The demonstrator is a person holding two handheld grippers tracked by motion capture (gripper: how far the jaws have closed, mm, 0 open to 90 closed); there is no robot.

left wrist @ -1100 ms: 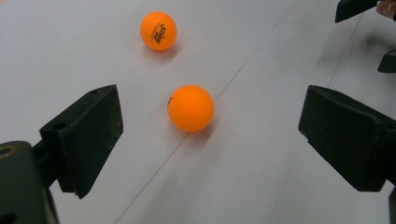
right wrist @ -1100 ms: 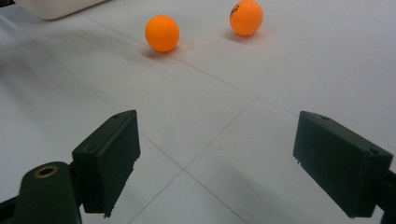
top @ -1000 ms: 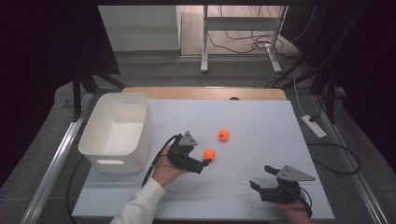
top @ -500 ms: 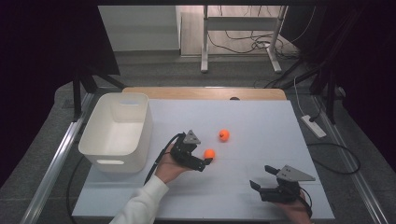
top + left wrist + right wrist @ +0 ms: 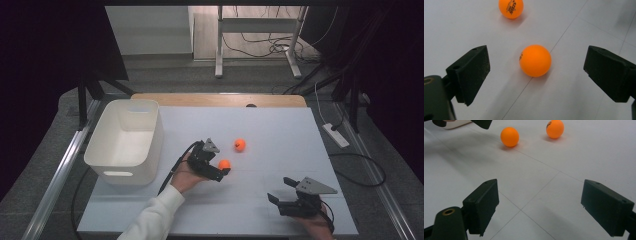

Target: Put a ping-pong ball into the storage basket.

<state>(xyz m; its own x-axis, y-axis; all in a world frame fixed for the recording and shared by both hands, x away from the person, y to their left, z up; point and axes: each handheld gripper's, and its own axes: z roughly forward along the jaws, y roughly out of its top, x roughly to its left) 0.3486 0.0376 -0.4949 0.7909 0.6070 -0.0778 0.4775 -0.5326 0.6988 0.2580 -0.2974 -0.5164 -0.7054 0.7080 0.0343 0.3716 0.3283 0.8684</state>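
High view, left to right: a white plastic bin (image 5: pixel 125 140) stands at the table's nine o'clock side on the white tabletop (image 5: pixel 280 145). Just to its three o'clock, a hand in a white sleeve (image 5: pixel 155 217) holds the left gripper (image 5: pixel 223 171) low over the surface, its jaws pointing toward three o'clock and reaching the near orange ping-pong ball (image 5: pixel 224 164). A second orange ping-pong ball (image 5: pixel 239 144) lies near it at about one o'clock, the two apart. At the table's five o'clock corner the right gripper (image 5: pixel 281 190) rests in the other hand, its grey three-cornered plate on top and its jaws pointing toward ten o'clock, well apart from both balls.

Left gripper view: both black jaws stand wide apart, and the near ball (image 5: pixel 535 60) sits on the tabletop between them, touching neither pad. The second ball (image 5: pixel 511 8), bearing dark printed lettering, lies beyond at eleven o'clock.

Right gripper view: the jaws are spread wide over bare tabletop, holding nothing. Both balls lie farther off at twelve o'clock, the near ball (image 5: pixel 509 136) to the left of the lettered one (image 5: pixel 555 129), with a jaw of the left gripper at the upper left edge.
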